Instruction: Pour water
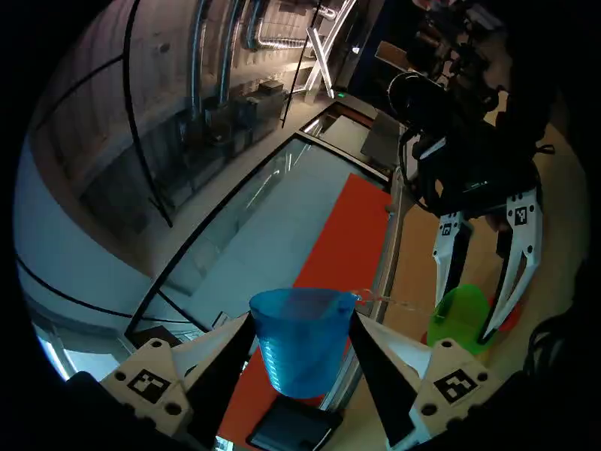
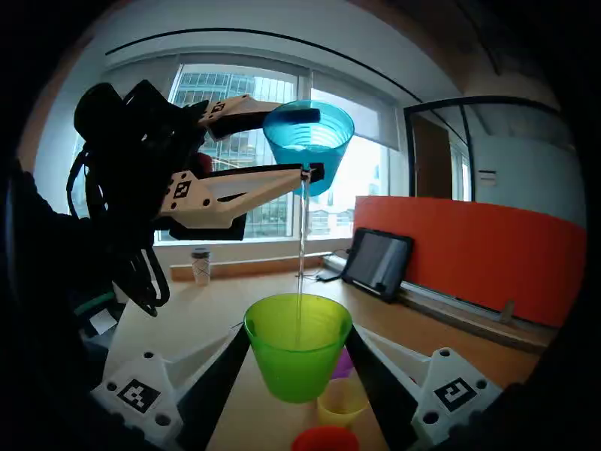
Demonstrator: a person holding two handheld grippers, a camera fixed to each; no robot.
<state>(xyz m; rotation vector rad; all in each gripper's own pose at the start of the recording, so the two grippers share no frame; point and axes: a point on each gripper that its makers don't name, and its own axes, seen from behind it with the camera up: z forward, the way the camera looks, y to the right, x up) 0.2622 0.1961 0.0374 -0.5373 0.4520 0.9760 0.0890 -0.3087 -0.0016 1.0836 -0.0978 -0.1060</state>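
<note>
Clamping the blue cup point(image 1: 303, 361) between both fingers, your left gripper point(image 1: 303, 319) sits at the bottom centre of the left gripper view. The cup is tipped, and a thin water stream point(image 2: 302, 240) falls from its rim. Your right gripper point(image 2: 297, 331) squeezes the green cup point(image 2: 298, 368) at lower centre of the right gripper view, and the stream lands inside it. Lower in that frame are a yellow cup point(image 2: 342, 402) and a red cup point(image 2: 324, 438) on the wooden table point(image 2: 421, 331). At right, a tablet point(image 2: 378, 263) leans near the orange partition point(image 2: 481, 248).
</note>
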